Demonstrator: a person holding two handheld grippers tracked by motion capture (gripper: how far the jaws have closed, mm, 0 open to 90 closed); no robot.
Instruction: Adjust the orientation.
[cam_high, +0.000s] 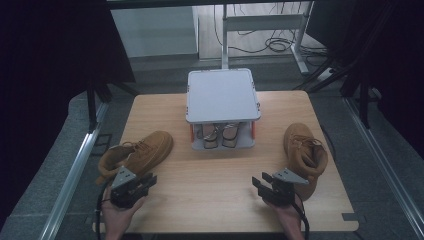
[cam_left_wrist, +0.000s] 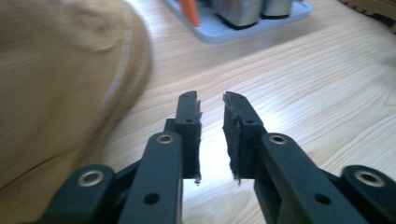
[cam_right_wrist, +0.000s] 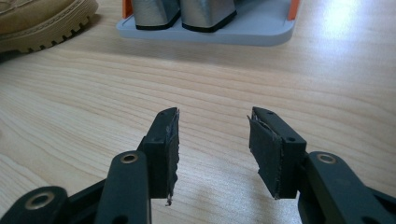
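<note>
Dim room, dark curtains on both sides, and a light wooden bench (cam_high: 210, 195) in the middle with cables on the floor behind it. At the far middle of the bench sits a grey two-level rack (cam_high: 222, 95) with orange posts, and a pair of silver-grey shoes (cam_high: 220, 136) tucked on its lower shelf.

The left tool (cam_high: 149, 181) sits near the front left corner, held in a hand (cam_high: 120, 212). The left boot (cam_high: 137, 152), tan, lies just beside and beyond it, toe pointing toward the rack. In the left gripper view the boot is the big blurry tan shape on the left side of the jaws, close but not between them. Jaws there are only a narrow gap apart, nothing in them, just bare wood underneath.

The right tool (cam_high: 261, 182) is near the front right, also in a hand (cam_high: 290, 217). The right boot (cam_high: 304, 155) lies just to its right, toe pointing away from the person. This tool's jaws stand wider, empty too, aimed across open bench toward the rack.
</note>
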